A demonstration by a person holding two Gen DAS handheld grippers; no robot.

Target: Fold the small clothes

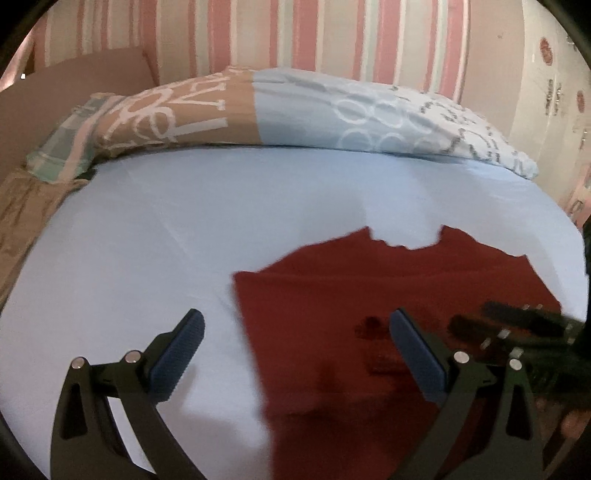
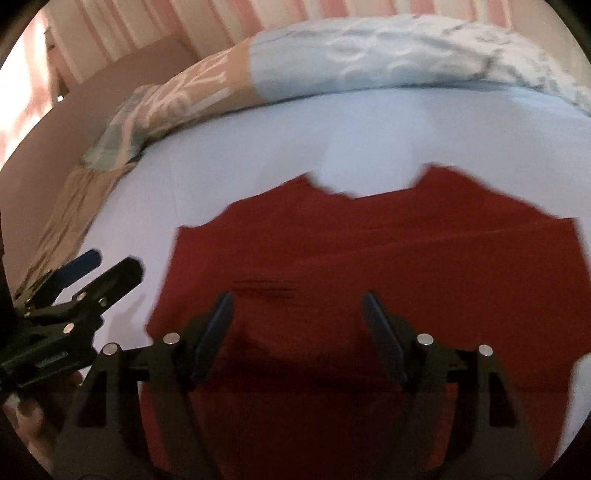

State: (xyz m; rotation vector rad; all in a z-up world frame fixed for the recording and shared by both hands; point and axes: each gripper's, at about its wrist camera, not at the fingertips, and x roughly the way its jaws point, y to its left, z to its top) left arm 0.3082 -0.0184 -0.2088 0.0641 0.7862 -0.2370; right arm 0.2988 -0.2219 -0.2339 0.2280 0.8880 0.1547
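A small dark red garment lies flat on the pale blue bed sheet, its notched far edge toward the pillows. My left gripper is open, straddling the garment's left edge, with nothing between its blue pads. The right gripper shows blurred at the right of that view, over the cloth. In the right wrist view the red garment fills the middle. My right gripper stands open just above it, and no cloth is pinched between its fingers. The left gripper appears at the left, over the sheet.
A patterned duvet and pillow lie along the far side of the bed, against a pink striped wall. A tan cloth hangs at the bed's left edge. A hand holds the left gripper's handle.
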